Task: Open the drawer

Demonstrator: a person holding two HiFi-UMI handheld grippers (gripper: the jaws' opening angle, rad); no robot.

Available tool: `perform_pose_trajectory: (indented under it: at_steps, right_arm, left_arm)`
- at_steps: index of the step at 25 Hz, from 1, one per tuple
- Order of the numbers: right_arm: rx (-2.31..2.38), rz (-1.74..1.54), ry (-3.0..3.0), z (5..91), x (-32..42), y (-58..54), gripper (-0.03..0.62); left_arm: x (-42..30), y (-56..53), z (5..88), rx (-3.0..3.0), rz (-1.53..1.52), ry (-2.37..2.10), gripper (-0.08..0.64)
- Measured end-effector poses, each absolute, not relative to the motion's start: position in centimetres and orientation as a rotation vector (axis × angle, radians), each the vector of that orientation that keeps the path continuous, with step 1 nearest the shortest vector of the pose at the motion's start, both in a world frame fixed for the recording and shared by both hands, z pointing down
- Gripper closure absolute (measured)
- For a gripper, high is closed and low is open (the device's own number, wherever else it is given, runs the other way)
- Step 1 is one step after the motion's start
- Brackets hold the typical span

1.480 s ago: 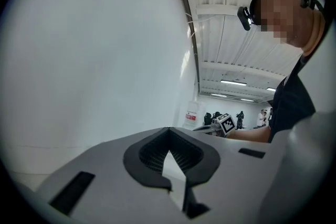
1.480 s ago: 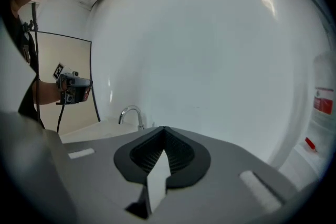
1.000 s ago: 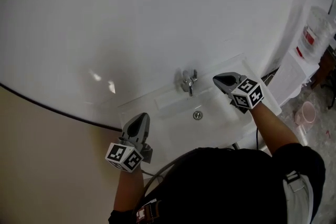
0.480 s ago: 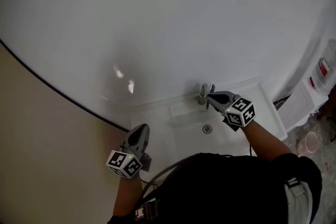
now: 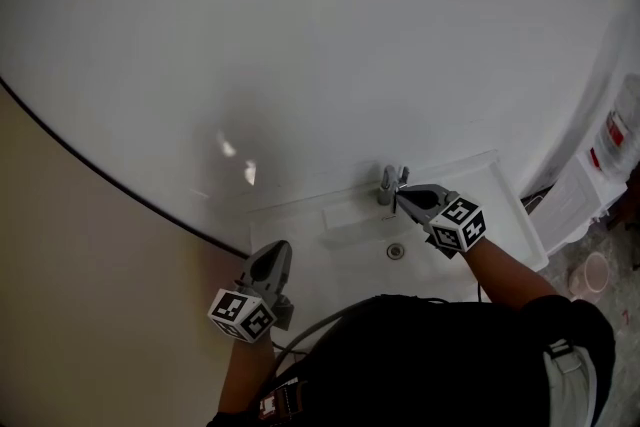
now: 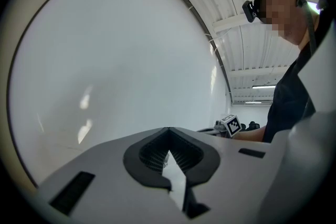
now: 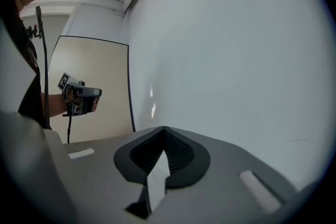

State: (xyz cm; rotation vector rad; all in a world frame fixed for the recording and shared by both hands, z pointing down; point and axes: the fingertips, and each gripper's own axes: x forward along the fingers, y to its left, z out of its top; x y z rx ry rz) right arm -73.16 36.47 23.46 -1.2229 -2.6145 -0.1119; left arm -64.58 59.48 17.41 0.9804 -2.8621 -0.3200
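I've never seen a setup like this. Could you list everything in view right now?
wall panel: one, white, fills the area behind the sink
wall: one, beige, left of the panel's dark edge
sink: one, white, against the panel
faucet: one, metal, at the sink's back edge
drain: one, metal, in the basin
container: one, white with a red label, far right
vessel: one, pink, on the floor at right
person's top: one, black, bottom of the head view
left gripper: one, grey with a marker cube, jaws shut and empty, at the sink's left front
right gripper: one, grey with a marker cube, jaws shut and empty, close to the faucet
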Motion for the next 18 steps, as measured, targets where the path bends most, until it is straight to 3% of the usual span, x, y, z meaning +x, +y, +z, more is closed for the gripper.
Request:
perform_pose_trajectory:
  at_steps: [18]
  right_arm:
    - [-1.181,-0.131,-2.619,24.16,-72.7,35.8,0.594]
  left_arm:
    - [-64.34,59.36,18.27,1.022,-0.314,-2.841,0.56]
